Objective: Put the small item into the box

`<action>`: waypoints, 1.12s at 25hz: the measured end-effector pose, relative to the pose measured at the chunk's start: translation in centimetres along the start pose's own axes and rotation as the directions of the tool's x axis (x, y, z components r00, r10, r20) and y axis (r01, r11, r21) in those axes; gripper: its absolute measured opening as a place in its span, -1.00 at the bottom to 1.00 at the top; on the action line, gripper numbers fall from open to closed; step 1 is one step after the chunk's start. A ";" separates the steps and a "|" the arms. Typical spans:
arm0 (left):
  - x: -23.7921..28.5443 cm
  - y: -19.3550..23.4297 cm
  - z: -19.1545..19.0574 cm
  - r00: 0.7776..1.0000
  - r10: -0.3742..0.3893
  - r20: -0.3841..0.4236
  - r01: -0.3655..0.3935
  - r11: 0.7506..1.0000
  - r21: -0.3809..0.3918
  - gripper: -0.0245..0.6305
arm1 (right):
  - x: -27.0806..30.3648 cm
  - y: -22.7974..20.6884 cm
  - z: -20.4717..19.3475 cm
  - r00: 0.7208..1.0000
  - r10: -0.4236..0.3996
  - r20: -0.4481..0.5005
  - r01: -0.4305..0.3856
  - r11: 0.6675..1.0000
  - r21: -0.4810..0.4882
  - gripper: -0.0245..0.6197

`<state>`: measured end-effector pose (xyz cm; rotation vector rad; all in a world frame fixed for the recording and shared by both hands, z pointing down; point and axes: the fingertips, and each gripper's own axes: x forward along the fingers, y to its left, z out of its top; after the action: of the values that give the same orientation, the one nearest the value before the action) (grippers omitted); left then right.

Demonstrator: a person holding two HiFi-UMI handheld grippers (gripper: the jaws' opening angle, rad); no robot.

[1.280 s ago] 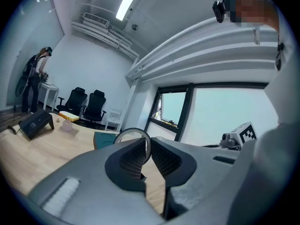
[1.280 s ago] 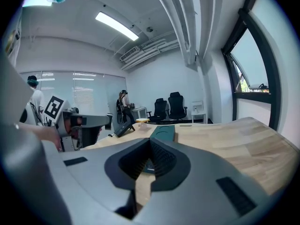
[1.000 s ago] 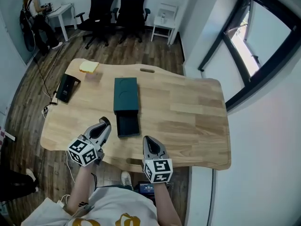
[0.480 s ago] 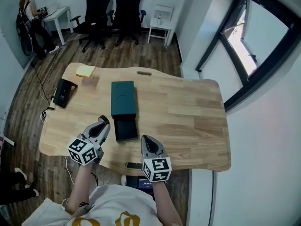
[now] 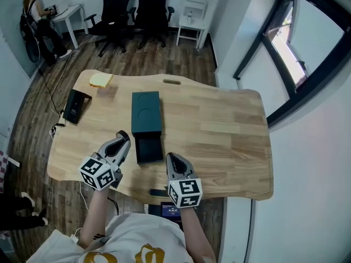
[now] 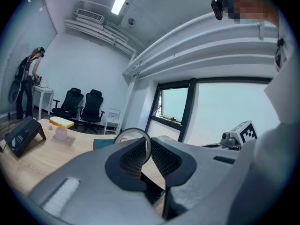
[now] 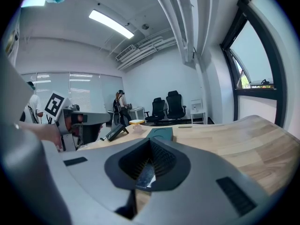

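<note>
Now L claw [image 5: 123,138] clamps the ring [image 6: 133,130]; box [image 5: 147,112], drawer open, sits just right of it. R claw [image 5: 172,160] closed, empty.

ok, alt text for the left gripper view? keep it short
Close up, the left tool pinches a thin ring between its closed pads, the ring sticking out past the tips. Beyond it is a wooden table with a dark green box, then an office with black chairs and a large window.
</note>
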<state>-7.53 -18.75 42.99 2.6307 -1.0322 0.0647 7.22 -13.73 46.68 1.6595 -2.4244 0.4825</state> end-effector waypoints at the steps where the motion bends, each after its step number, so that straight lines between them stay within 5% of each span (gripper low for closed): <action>1: 0.2 0.1 0.1 1.000 -0.003 0.000 0.003 1.000 0.001 -0.81 | 0.2 -0.1 0.0 1.000 0.000 -0.001 0.000 1.000 0.002 -0.91; 13: 2.2 0.7 -2.1 0.998 -0.038 -0.054 0.036 0.999 -0.039 -0.81 | 1.3 -1.6 -1.1 0.999 -0.031 -0.041 0.031 0.999 0.007 -0.91; 28: 5.1 0.6 -7.8 0.972 -0.085 -0.217 0.075 0.996 -0.053 -0.81 | 2.6 -3.2 -4.5 0.990 -0.046 -0.137 0.047 0.999 0.001 -0.91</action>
<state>-3.60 -20.20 51.35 2.5514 -0.8428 0.3032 9.07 -15.44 52.25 1.6241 -2.2836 0.5748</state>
